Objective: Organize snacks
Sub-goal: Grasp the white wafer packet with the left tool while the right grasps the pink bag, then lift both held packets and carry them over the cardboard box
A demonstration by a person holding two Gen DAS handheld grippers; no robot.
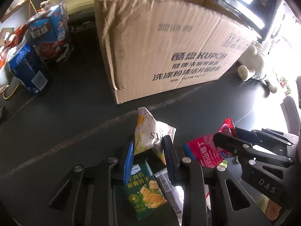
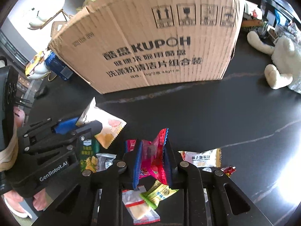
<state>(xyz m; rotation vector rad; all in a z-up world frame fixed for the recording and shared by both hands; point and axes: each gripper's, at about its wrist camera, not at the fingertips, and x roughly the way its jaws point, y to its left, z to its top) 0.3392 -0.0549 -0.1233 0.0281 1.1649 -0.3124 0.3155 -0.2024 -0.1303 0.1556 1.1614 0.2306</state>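
My left gripper [image 1: 148,146] is shut on a white packet with yellow dots [image 1: 150,135], held just above the dark table. My right gripper [image 2: 153,150] is shut on a red and pink snack packet [image 2: 154,158]. Each wrist view shows the other gripper beside it: the right gripper [image 1: 227,134] with the red packet [image 1: 205,150], the left gripper [image 2: 87,123] with the white packet [image 2: 107,130]. A big open cardboard box [image 1: 169,47] [image 2: 150,47] stands right behind. Loose snacks lie below: a green cracker packet [image 1: 144,192], a lime candy [image 2: 160,192], a clear packet [image 2: 139,209].
Blue drink cartons [image 1: 28,69] [image 1: 50,35] stand left of the box. A white plush toy [image 2: 278,62] [image 1: 254,62] lies to its right. A white snack packet [image 2: 201,158] and a small red candy [image 2: 228,169] rest on the dark table [image 2: 188,113].
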